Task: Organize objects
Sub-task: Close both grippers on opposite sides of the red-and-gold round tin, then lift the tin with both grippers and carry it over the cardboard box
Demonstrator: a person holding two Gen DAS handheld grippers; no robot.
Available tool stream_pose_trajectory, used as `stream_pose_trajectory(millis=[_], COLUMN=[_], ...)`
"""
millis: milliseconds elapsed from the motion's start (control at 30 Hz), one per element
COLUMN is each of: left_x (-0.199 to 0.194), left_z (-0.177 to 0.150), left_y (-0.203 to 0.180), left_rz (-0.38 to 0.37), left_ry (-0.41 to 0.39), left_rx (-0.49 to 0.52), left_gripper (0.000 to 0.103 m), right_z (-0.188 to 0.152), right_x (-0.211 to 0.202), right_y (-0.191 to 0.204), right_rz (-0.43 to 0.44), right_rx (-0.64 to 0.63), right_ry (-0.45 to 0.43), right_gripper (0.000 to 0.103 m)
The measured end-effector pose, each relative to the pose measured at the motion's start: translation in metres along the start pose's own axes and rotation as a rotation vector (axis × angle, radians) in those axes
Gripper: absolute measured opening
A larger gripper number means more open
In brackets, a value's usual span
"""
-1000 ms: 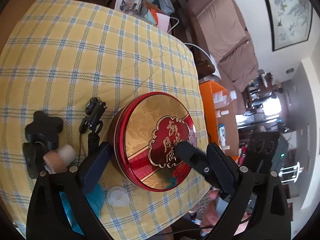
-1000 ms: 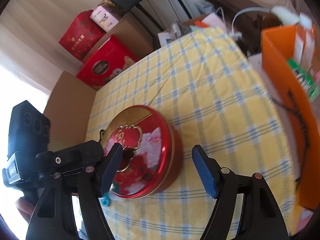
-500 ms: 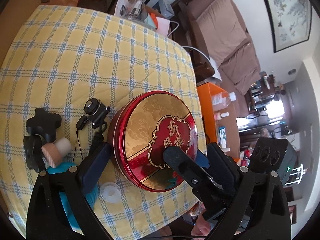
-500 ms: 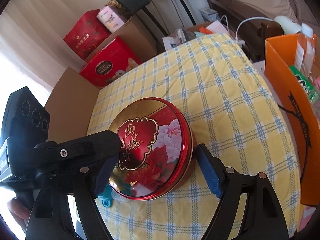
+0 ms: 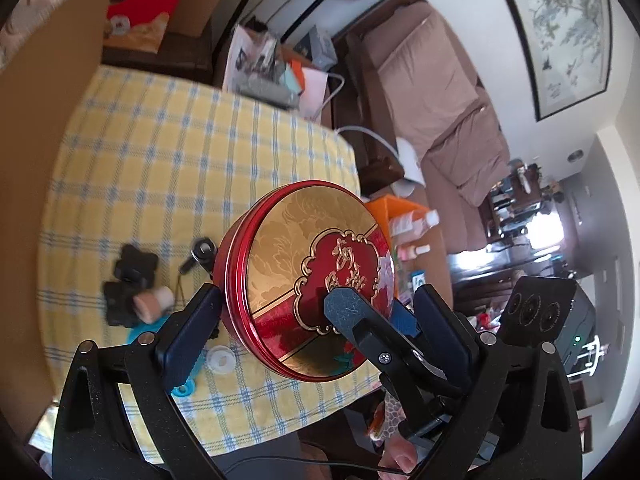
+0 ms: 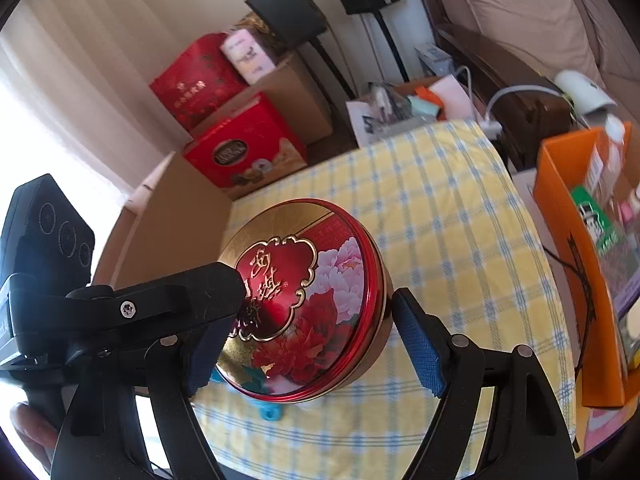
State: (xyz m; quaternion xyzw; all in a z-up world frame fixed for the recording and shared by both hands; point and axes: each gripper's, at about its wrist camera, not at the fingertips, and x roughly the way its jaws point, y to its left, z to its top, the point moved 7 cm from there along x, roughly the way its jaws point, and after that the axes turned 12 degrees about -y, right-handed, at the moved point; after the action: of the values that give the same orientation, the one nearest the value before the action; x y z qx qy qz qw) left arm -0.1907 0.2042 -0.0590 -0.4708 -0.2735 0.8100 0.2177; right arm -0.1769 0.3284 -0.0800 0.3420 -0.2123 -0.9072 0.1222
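A round red and gold tin (image 5: 308, 280) with a peony lid is lifted off the yellow checked tablecloth (image 5: 160, 168) and tilted. My left gripper (image 5: 312, 332) spans it, its blue pads against the tin's opposite sides. My right gripper (image 6: 316, 344) also spans the tin (image 6: 304, 300); whether its pads touch the wall is unclear. Each gripper's finger crosses over the lid in the other's view.
Small items lie on the cloth left of the tin: black knobs (image 5: 132, 268), a cork stopper (image 5: 150, 304), a small black camera (image 5: 200, 252), a white cap (image 5: 220, 360), a teal piece (image 5: 184, 388). An orange box (image 6: 576, 264) stands at the table's right. A cardboard box (image 6: 172, 224) stands at the left.
The tin has risen off the table and tilted, held between both grippers. The table and small items have dropped farther below in both views.
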Motion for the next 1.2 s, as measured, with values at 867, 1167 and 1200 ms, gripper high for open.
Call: stream_pose_trajectory(millis=[867, 1167, 1200], left_x=[-0.173, -0.199, -0.201], left_z=[0.067, 0.062, 0.061], left_y=[0.087, 0.141, 0.146], left_rz=[0.045, 0.058, 0.054], left_ry=[-0.224, -0.22, -0.216], left_rx=[-0.086, -0.153, -0.163], left_gripper=[0.095, 0.095, 0.095], right_z=[0.012, -0.019, -0.022], right_x=[0.013, 0.035, 0.038], right_y=[0.212, 0.26, 0.264], right_rz=[0.195, 0.231, 0.233], right_rx=[-0.239, -0.303, -0.311], right_ry=[-0.013, 0.049, 0.054], right_gripper=[0.08, 0.08, 0.08])
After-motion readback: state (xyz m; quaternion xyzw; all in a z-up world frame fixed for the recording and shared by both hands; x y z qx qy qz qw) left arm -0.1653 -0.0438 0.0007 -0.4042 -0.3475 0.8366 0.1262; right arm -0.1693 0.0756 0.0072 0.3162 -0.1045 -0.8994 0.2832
